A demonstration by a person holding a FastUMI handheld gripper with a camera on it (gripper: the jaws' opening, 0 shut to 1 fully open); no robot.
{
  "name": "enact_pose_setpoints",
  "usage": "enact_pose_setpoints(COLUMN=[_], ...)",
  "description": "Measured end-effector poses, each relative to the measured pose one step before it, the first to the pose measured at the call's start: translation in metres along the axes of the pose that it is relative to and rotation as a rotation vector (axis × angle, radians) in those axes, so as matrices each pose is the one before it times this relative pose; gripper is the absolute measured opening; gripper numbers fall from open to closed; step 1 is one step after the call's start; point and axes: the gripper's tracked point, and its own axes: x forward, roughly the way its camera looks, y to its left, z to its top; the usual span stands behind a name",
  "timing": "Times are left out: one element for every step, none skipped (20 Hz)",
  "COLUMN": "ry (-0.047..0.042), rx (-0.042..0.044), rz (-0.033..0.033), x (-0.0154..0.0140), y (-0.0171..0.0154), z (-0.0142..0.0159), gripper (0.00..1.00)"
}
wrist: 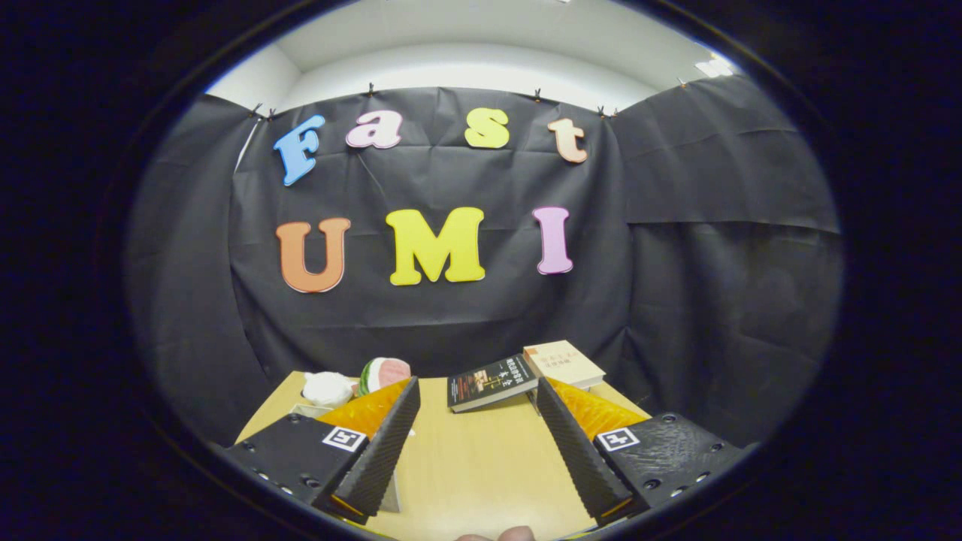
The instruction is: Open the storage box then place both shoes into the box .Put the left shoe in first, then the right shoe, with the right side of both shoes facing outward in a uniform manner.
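- Gripper [476, 391] spread wide, gripping nothing, held level above the wooden table [473, 466] and looking straight at the booth wall.
- Cannot tell from here where the storage box and the shoes lie, nor whether the box is open or shut; likely off to one side or below the line of sight.
- Just ahead of the fingers at 12 o'clock: a dark book [492, 382], propped at a slant. At 1 o'clock beyond it: a pale book [564, 362].
- At 10 o'clock, beyond the left finger: a white lump [328, 388] and a striped red-and-green piece [385, 372], possibly a toy fruit slice, hard to make out at this size.
- Risk one: swinging round in search of the box with fingers this wide, clipping the slanted dark book or sweeping the small pieces off the table edge.
- Risk two: picking by guesswork, so mixing up the left and right shoe or breaking the left-then-right order.
- Risk three: gripping a shoe from a poor angle, ending with its right side turned inward instead of outward.
- Risk four: dropping low too soon and scraping the fingertips along the tabletop.
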Motion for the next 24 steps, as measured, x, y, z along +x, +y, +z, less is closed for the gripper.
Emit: enact_pose_setpoints(ry=[-0.00766,-0.00363,-0.00286,0.00164,0.00039,0.00016,0.00171,0.00184,0.0059,0.00581,0.00359,0.00028,-0.00189,-0.00161,-0.00171,-0.00002,0.00347,0.00571,0.00341,0.00234,-0.00097,0.00048,0.00072,0.00134], rx=[0.00627,0.00566,0.00178,-0.00186,-0.00037,0.0004,-0.00024,0.00073,0.00076,-0.0012,0.00011,-0.00307,-0.00175,-0.00079,-0.00127,-0.00008,0.00051,0.00392,0.00327,0.00421,0.00283,0.00251,0.00121,0.0027], rz=[0.00083,0.00087,0.00179,0.00209,0.00271,0.00187,0.00281,0.00455,0.00326,0.00328,0.00228,0.001,0.00122,0.00202,0.0019,0.00107,0.00187,0.0017,-0.0004,-0.00124,0.00041,-0.00174,-0.00073,-0.00158], x=[0.00056,0.00035,0.00093,0.00113,0.00058,0.00178,0.00065,0.00159,0.00115,0.00142,-0.00061,0.00175,0.00029,0.00123,0.0014,0.00059,0.00045,-0.00077,0.00024,0.00343,0.00105,0.00154,0.00027,-0.00098], y=[0.00077,0.00017,0.00051,0.00074,0.00114,0.00179,0.00152,0.0017,0.00216,0.00071,0.00196,0.00154,0.00113,0.00169,0.00134,0.00113,0.0012,0.00089,0.00018,-0.00098,0.00031,-0.00073,-0.00004,-0.0004], z=[0.00158,0.00079,0.00075,-0.00037,0.00039,-0.00022,0.00003,-0.00118,-0.00116,-0.00221,-0.00005,-0.00046,0.00006,0.00014,-0.00025,-0.00005,-0.0012,-0.00042,-0.0003,-0.0023,0.00015,0.00028,0.0004,0.00082], gripper=[0.95,0.96,0.95,0.95,0.95,0.95,0.95,0.95,0.95,0.95,0.95,0.95,0.96,0.96,0.96,0.95,0.95,0.95,0.95,0.95,0.95,0.95,0.95,0.95])
